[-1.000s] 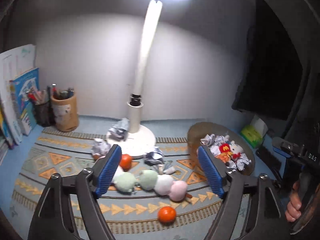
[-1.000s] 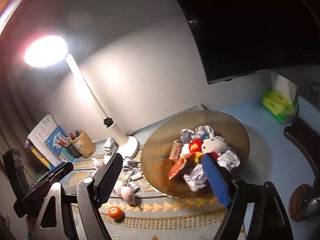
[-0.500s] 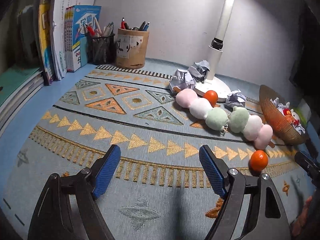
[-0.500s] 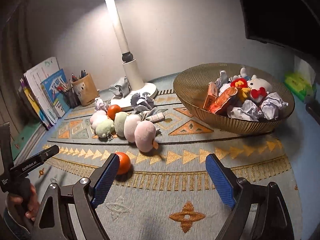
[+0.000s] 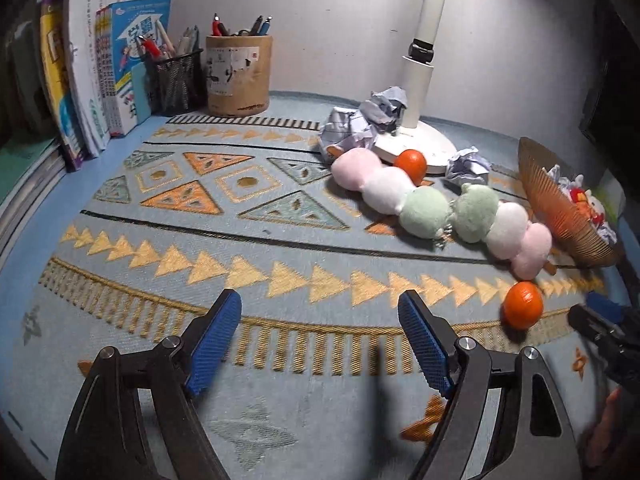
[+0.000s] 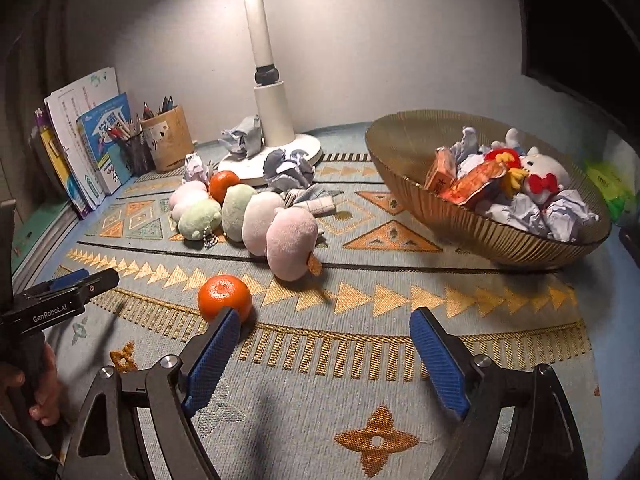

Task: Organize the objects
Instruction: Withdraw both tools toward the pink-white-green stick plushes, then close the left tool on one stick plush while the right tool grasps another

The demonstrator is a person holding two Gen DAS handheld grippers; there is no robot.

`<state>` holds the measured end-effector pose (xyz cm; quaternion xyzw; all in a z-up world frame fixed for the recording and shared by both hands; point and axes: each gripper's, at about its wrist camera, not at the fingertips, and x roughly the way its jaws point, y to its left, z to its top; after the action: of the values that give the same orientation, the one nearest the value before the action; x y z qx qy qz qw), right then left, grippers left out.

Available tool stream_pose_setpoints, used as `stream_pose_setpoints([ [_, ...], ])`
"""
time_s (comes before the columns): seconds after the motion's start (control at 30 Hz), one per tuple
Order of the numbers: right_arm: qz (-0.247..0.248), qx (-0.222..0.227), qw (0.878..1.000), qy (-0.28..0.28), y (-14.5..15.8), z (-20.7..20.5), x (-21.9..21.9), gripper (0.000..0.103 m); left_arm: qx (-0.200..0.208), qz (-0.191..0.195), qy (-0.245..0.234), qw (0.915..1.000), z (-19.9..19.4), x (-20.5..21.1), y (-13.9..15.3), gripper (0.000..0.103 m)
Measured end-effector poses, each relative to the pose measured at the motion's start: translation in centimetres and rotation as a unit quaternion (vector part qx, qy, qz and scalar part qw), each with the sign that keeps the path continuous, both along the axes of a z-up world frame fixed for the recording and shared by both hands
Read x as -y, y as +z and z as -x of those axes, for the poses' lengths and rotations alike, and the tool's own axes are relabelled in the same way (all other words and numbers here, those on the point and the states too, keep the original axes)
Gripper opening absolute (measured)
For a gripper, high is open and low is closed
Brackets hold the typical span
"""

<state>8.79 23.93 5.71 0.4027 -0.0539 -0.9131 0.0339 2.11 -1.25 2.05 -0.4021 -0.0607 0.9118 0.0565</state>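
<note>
Near orange (image 6: 225,298): sits on the patterned mat (image 6: 360,360), in front of the plush toys, just beside the left tip of the right claw.
Far orange (image 6: 223,185): behind the plush toys, right next to the lamp base (image 6: 276,156).
Plush toys: two soft sticks of three round balls each. One (image 6: 264,224) has its pink end nearest the near orange. The other (image 6: 192,208) lies behind it. Their green ends meet.
Paper balls: three crumpled ones around the lamp base, one (image 6: 288,170) just in front of it.
Bowl (image 6: 404,152): big and brown, to the right of the lamp base. It holds crumpled paper, snack packs and a small white cat doll (image 6: 540,170).
Right claw (image 6: 326,354): spread wide, nothing pinched. Its jaws have just been closing a little. It hangs low over the mat.
Left claw (image 5: 320,336): spread wide, nothing pinched, low over the mat, left of the near orange.
Pen cups: a tan one (image 5: 239,74) and a black mesh one (image 5: 176,80), far left of the lamp base by the wall.
Books (image 5: 100,68): standing left of the pen cups.
</note>
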Motion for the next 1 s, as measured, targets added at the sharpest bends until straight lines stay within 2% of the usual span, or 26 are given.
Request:
stream_pose_setpoints([
  [0.03,0.015,0.018,1.0,0.008,0.1,0.6,0.0,0.074,0.005,-0.02,-0.007,0.9998,0.7,-0.3,0.4,0.08],
  [0.13,0.029,0.036,0.999,0.014,1.3,2.3,0.4,0.074,0.024,-0.07,-0.001,0.9972,4.0,-1.4,1.3,0.08],
  [0.27,-0.016,0.02,0.999,0.024,2.8,5.0,1.5,0.074,0.058,-0.098,0.037,0.9928,8.7,-2.5,0.5,0.08],
  [0.37,-0.038,0.037,0.998,0.044,1.9,7.9,1.9,0.074,0.085,-0.118,0.049,0.9882,10.9,-3.6,-0.8,0.08],
  [0.43,-0.036,0.046,0.997,0.057,0.9,9.4,1.9,0.074,0.079,-0.1,0.052,0.9905,11.5,-4.7,-1.1,0.08],
  [0.5,-0.027,0.057,0.995,0.073,-0.2,10.5,2.1,0.069,0.066,-0.065,0.053,0.9943,11.7,-5.8,-1.2,0.08],
  [0.6,0.004,0.061,0.993,0.097,-0.7,10.6,2.4,0.05,0.049,-0.033,0.048,0.9971,11.4,-6.7,-1.4,0.074],
  [0.63,0.004,0.058,0.993,0.1,-0.6,10.3,2.5,0.045,0.046,-0.034,0.041,0.9976,11.3,-6.8,-1.4,0.07],
  [0.67,-0.002,0.053,0.994,0.1,-0.5,10.0,2.6,0.04,0.043,-0.036,0.031,0.9979,11.1,-6.7,-1.4,0.06],
  [0.73,-0.001,0.043,0.994,0.101,0.0,9.1,2.7,0.03,0.045,-0.044,0.009,0.998,10.7,-6.2,-1.2,0.056],
  [0.8,0.008,0.029,0.995,0.091,1.1,7.7,2.1,0.028,0.044,-0.047,-0.021,0.9977,9.9,-5.4,-0.9,0.048],
  [0.83,-0.003,0.018,0.997,0.079,1.8,6.7,1.9,0.028,0.043,-0.05,-0.04,0.997,9.5,-4.9,-0.6,0.045],
  [0.87,-0.02,0.004,0.998,0.066,2.5,5.5,1.6,0.028,0.039,-0.056,-0.064,0.9956,8.8,-4.3,-0.2,0.035],
  [0.93,-0.067,-0.02,0.997,0.033,3.6,2.7,1.1,0.028,0.034,-0.05,-0.108,0.9923,7.0,-3.2,0.5,0.035],
  [1.0,-0.129,-0.035,0.991,-0.007,3.9,0.0,0.6,0.028,0.032,-0.025,-0.15,0.9879,5.3,-2.1,0.9,0.035],
])
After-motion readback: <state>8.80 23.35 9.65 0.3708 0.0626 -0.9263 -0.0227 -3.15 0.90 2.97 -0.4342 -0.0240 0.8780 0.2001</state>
